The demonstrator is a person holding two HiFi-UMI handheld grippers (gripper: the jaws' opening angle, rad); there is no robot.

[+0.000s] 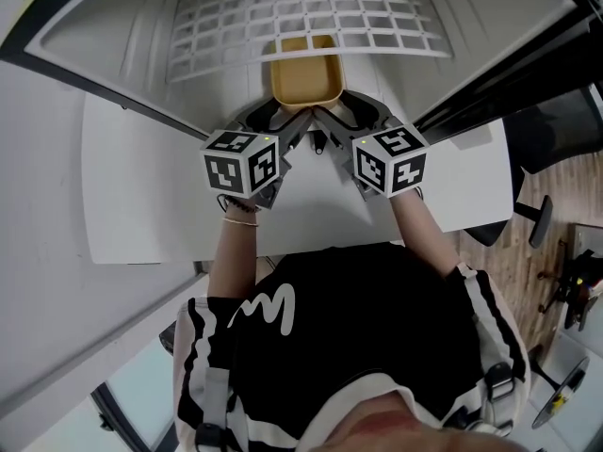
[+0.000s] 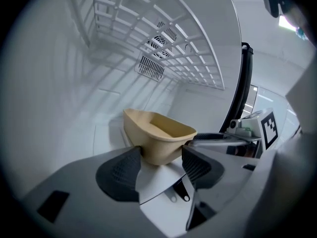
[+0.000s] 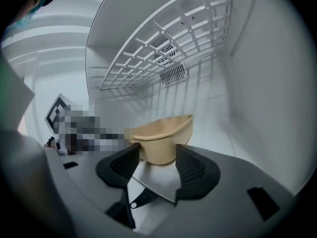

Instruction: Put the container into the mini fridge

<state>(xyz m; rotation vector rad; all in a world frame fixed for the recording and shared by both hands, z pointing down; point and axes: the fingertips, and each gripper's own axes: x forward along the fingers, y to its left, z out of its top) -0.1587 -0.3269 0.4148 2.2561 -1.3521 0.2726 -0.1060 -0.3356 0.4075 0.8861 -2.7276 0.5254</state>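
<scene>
Inside the white mini fridge [image 1: 132, 55], beneath its wire shelf [image 1: 301, 17], the left gripper [image 2: 161, 157] clamps the tan container [image 1: 306, 75] by its near-left corner and the right gripper [image 3: 156, 155] by its near-right, so both should probably lower it level before letting go together.

container [image 1: 306, 81]: matt tan, perhaps moulded fibre | fridge walls [image 2: 54, 93]: smooth white plastic | shelf [image 1: 301, 28]: white-coated wire
</scene>
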